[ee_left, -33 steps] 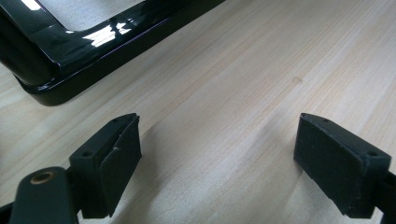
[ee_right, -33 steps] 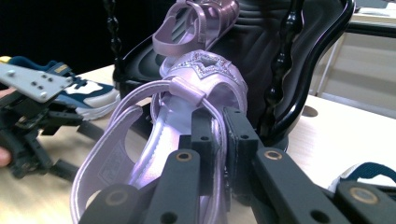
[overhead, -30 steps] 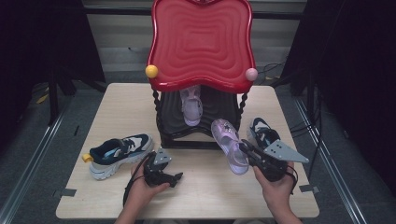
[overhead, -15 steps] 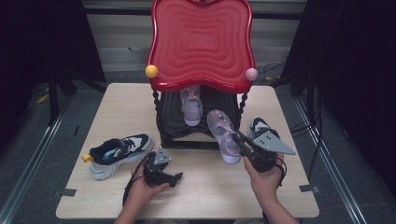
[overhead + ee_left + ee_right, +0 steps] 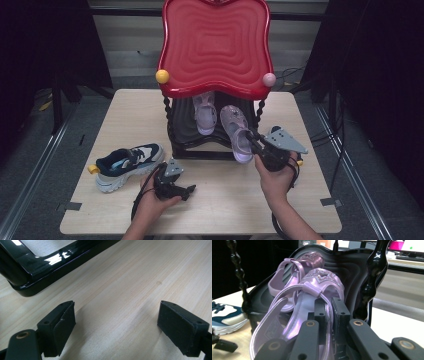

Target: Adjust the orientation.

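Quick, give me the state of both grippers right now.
Left gripper: open, empty, low over the table.
Right gripper: shut on the purple sandal at the rack's lower shelf.

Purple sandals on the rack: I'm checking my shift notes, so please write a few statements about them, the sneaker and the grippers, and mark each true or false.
1. The right gripper is shut on the side strap of a purple sandal. True.
2. That sandal lies flat on the table. False: it is held with its toe in the black rack, under the red top.
3. A second purple sandal sits in the rack. True.
4. The left gripper holds the sneaker. False: its jaws stand open over bare table, with the sneaker on the table beside it.
5. The sneaker is all red. False: it is navy, white and light blue.
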